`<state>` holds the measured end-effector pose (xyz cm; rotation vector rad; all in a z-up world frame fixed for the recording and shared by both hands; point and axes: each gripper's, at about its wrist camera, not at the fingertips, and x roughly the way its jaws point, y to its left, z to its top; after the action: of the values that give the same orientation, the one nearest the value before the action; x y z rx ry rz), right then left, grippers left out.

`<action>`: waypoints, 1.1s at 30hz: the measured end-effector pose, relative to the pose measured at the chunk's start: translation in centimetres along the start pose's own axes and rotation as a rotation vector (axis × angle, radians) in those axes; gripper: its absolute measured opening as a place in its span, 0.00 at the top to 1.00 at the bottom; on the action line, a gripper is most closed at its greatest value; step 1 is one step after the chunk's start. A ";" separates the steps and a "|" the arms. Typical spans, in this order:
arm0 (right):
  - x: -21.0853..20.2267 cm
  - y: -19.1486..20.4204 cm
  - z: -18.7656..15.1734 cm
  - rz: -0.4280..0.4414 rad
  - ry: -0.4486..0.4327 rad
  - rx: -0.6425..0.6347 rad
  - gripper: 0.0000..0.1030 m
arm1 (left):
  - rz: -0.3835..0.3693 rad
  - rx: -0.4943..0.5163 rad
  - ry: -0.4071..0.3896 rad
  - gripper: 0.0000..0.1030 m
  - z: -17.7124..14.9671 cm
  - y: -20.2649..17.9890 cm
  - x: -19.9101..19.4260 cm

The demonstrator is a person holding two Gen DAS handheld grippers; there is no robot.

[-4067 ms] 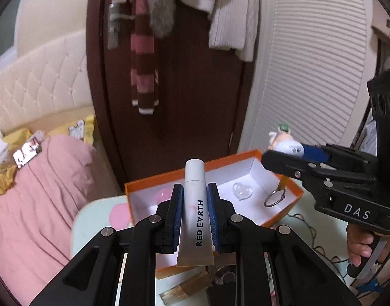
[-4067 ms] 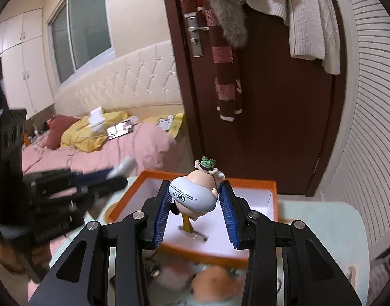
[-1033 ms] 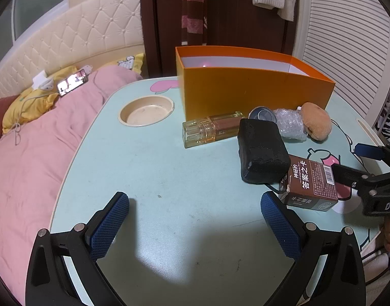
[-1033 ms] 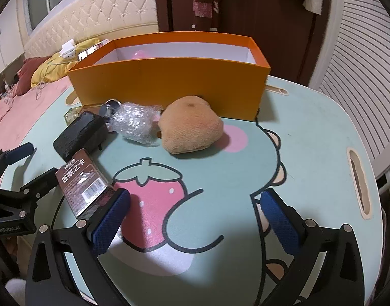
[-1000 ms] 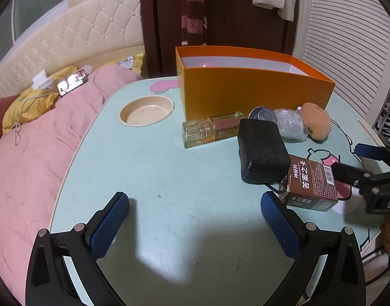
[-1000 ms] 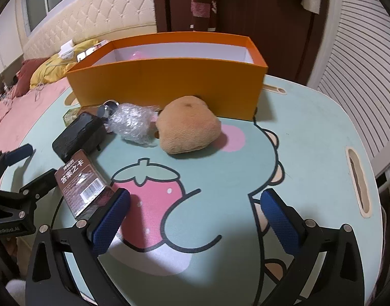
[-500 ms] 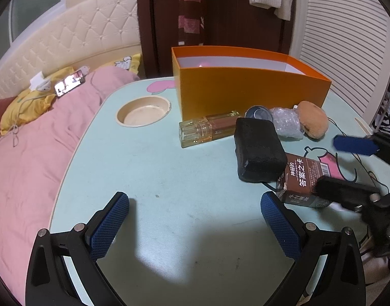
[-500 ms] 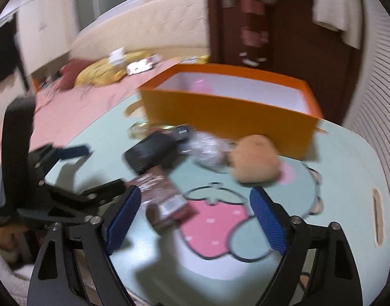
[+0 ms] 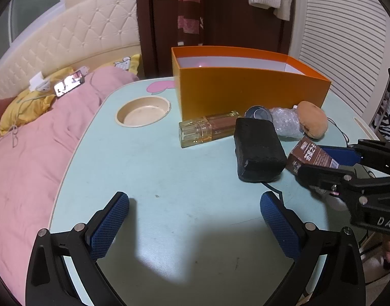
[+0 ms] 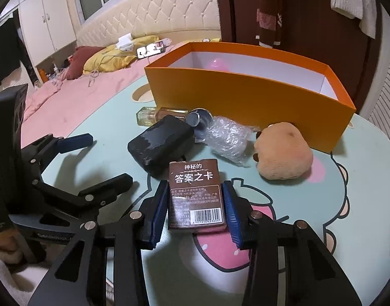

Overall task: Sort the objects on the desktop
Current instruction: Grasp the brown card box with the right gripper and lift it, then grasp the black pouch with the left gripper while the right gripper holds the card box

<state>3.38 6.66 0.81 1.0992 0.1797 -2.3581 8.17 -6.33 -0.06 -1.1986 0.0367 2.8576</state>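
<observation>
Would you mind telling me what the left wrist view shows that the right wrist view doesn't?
Only the left view shows the round dish set in the table. Only the right view shows the card box's barcode, the right gripper closed on that box, and something pink inside the orange box. Both show the orange box, bottle, black case and plush.

A home bedroom: padded headboard (image 9: 67,43), pink quilt (image 9: 29,153)

Cream tufted headboard (image 9: 67,43), pink quilt (image 9: 29,153), dark door (image 10: 309,10) hung with clothes, slatted wall (image 9: 342,33).
</observation>
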 end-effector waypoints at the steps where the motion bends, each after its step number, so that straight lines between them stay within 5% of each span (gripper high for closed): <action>1: -0.1 -0.2 0.0 -0.007 -0.006 0.006 0.59 | 0.000 0.000 0.000 0.01 0.0 0.2 0.0; 17: -2.1 -3.6 -0.9 -0.114 -0.034 0.114 0.58 | -0.027 0.084 0.007 0.01 0.9 3.2 -0.4; 25: -2.6 -4.4 -1.5 -0.127 -0.046 0.142 0.58 | -0.070 0.145 -0.017 0.02 4.3 1.2 0.0; 29: -2.9 -5.1 -1.6 -0.125 -0.051 0.164 0.58 | -0.091 0.154 0.025 0.26 5.5 1.1 1.9; 32: -2.9 -5.2 -1.6 -0.124 -0.051 0.164 0.58 | -0.132 0.156 0.068 0.64 5.5 1.9 3.0; 33: -2.9 -5.2 -1.6 -0.123 -0.052 0.163 0.58 | -0.142 0.163 0.071 0.64 5.3 2.1 3.0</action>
<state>3.34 12.79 1.41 1.1298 0.0381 -2.5454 2.14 -8.14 1.54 -1.2176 0.1760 2.6328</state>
